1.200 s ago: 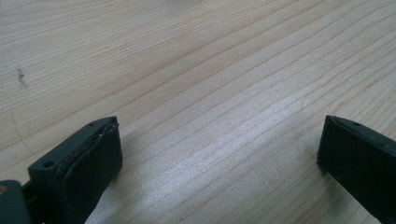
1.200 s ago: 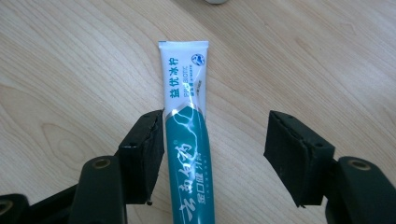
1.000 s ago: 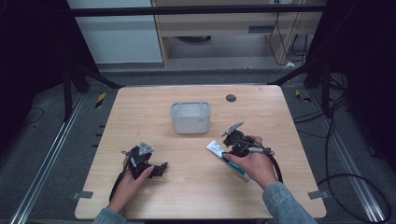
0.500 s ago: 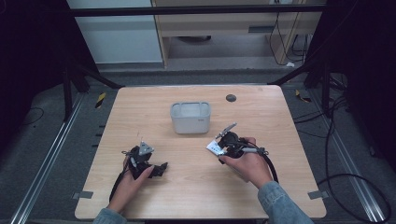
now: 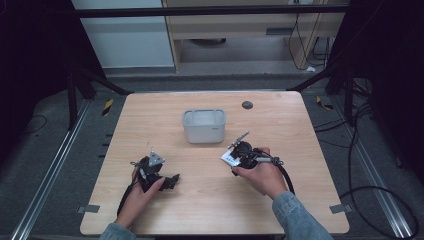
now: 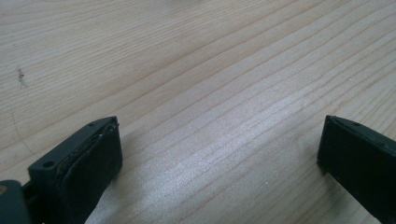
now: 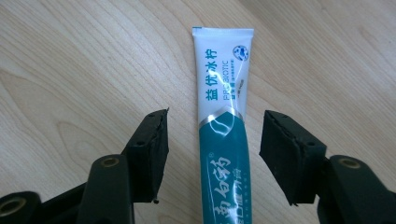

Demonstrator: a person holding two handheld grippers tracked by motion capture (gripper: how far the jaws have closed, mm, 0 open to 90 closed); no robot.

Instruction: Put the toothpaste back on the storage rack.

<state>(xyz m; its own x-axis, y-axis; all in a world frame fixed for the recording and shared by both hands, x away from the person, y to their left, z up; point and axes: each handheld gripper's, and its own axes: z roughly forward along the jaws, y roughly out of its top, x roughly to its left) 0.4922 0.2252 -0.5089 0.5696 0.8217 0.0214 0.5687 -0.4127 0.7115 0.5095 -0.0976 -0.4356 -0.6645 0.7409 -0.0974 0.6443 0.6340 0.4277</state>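
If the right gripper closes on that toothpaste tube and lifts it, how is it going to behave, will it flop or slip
The toothpaste tube lies flat on the table between the open jaws of the right gripper, so it probably won't roll. Its skin looks glossy, so it may slip a little under a light squeeze. It is a soft tube with a flat crimped end, so it will likely dent and sag slightly.

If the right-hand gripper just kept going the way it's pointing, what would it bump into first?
The right gripper is open and straddles a toothpaste tube lying on the wooden table. The tube runs along its line of travel, so the jaws would probably slide along either side of the tube, then over bare wood; how low the gripper sits is unclear.
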